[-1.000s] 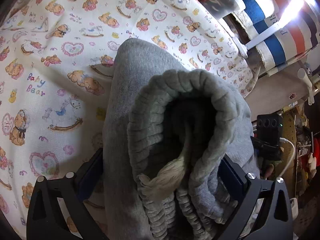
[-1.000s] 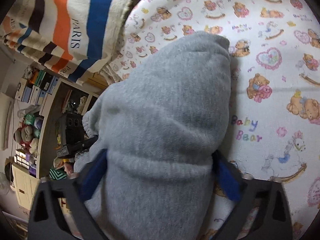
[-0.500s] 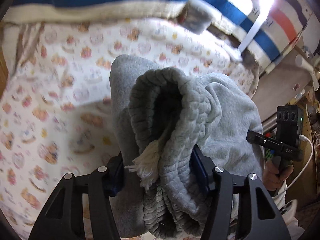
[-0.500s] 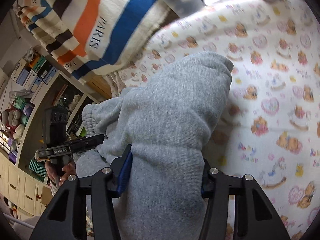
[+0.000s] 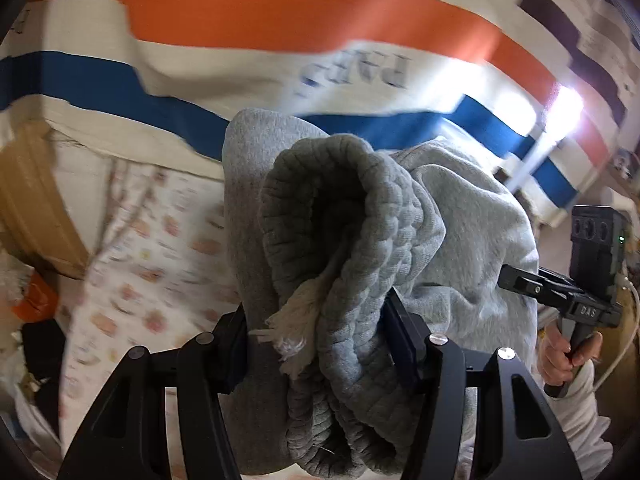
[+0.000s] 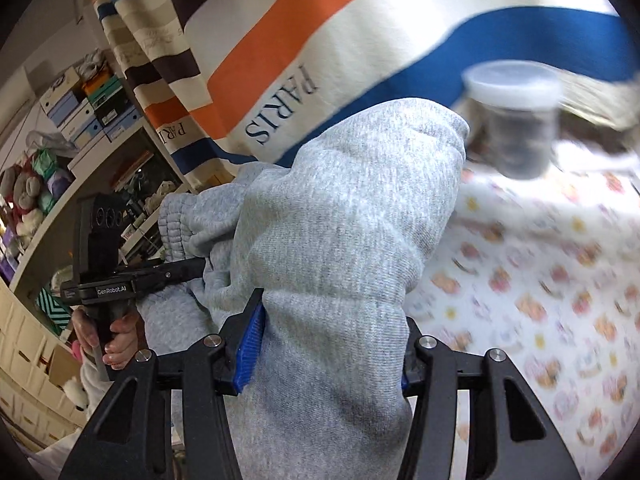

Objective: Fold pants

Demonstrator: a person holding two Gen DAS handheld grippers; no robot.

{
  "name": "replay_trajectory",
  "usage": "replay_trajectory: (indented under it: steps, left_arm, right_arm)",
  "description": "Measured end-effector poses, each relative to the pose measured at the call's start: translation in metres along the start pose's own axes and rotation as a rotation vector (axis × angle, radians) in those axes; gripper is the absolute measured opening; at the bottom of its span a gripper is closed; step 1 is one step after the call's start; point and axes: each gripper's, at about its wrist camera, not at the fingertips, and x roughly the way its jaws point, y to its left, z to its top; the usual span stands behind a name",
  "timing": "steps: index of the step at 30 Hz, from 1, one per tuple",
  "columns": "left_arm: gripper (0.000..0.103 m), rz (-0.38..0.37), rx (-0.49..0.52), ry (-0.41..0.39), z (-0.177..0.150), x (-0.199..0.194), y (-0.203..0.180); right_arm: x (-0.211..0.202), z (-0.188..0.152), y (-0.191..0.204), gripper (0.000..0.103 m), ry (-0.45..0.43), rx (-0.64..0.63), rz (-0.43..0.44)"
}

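Left gripper (image 5: 320, 332): we see its fingers pinched narrow on the ribbed elastic waistband of the soft grey fleece pants (image 5: 472, 240), with a frayed cream drawstring end (image 5: 296, 316) hanging beside the left finger.
Right gripper (image 6: 328, 344): its fingers clamp a thick fold of the same pants (image 6: 344, 240).
Pants: bunched between both grippers, held up off the white bear-print sheet (image 6: 540, 300).
Edges: the fold's top edge meets the hanging orange, blue and cream striped blanket (image 6: 360, 40).
Room: we find bare sheet to the right, with a blurred clear lidded jar (image 6: 516, 120) near the fold's upper corner.
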Motion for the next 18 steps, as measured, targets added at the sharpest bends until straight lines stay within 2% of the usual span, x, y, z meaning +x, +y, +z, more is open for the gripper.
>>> replay_trajectory:
  steps: [5,10,12,15,18]
  left_arm:
    - [0.057,0.098,-0.026,-0.006,0.012,0.012,0.045]
    - [0.057,0.172,-0.025,0.03,0.004,0.048,0.079]
    - [0.057,0.184,-0.032,0.06,-0.005,0.071,0.095]
    - [0.057,0.184,-0.095,0.069,-0.013,0.099,0.122]
    - [0.057,0.157,-0.128,0.064,-0.014,0.101,0.13]
  right_arm:
    - [0.065,0.01,0.022,0.054,-0.007,-0.035,0.002]
    - [0.129,-0.005,0.028,0.054,0.061,-0.056,-0.023]
    - [0.155,-0.013,0.019,0.054,0.09,-0.043,-0.052]
    - [0.179,-0.021,0.007,0.058,0.077,-0.037,-0.095]
    - [0.189,-0.016,-0.006,0.059,0.116,0.035,-0.094]
